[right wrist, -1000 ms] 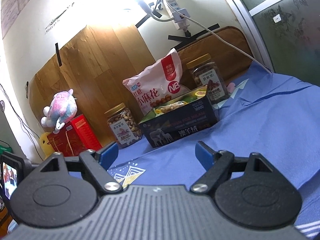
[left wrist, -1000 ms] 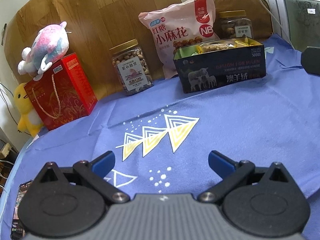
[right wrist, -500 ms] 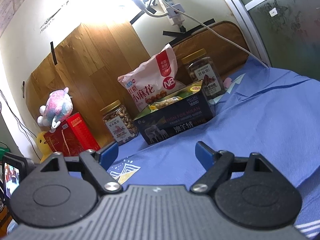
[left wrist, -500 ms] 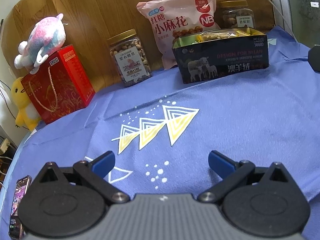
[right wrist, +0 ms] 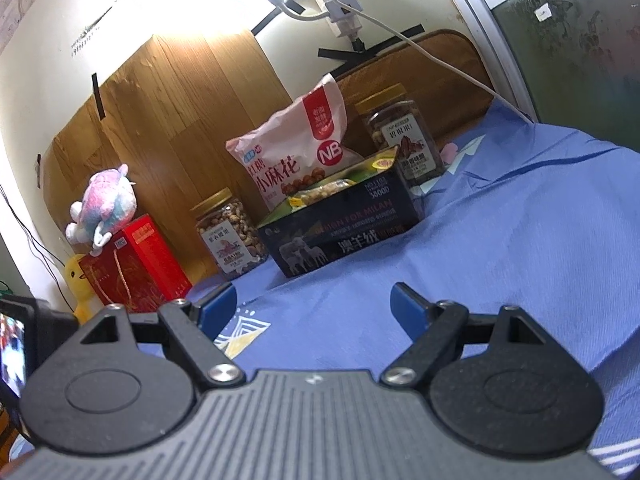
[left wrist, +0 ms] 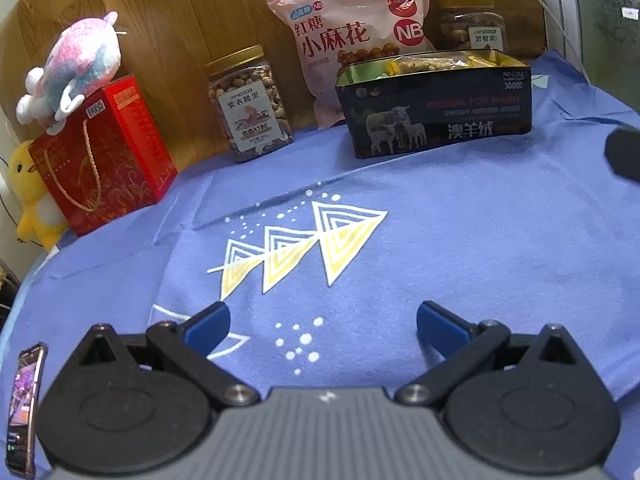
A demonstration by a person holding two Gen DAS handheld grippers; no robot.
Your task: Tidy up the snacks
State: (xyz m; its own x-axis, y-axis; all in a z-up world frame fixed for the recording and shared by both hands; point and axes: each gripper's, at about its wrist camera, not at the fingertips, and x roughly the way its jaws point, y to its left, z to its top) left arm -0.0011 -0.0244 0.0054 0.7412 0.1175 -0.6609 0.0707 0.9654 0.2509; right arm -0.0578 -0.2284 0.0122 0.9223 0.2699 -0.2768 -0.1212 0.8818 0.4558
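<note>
Snacks fill the dark box (left wrist: 438, 120) printed with sheep, which stands open on the blue cloth (left wrist: 460, 240) at the far side, well ahead of both grippers. Behind it leans a pink snack bag (left wrist: 352, 36), touching or nearly touching the box's back edge. A nut jar with a gold lid (left wrist: 248, 104) stands to the left of the box, apart from it, and a second jar (left wrist: 470, 24) stands behind the box's right end. Further left sits a red gift box (left wrist: 104, 156) with a pink plush toy (left wrist: 76, 68) on top and a yellow plush toy (left wrist: 28, 188) beside it.

The left gripper (left wrist: 323, 322) hovers over the cloth's triangle print with its blue fingers spread wide and nothing between them. The right gripper (right wrist: 312, 306) is likewise spread and empty, aimed at the box from its near right side. A phone (left wrist: 24, 404) lies at the cloth's left edge, beside the left gripper.
</note>
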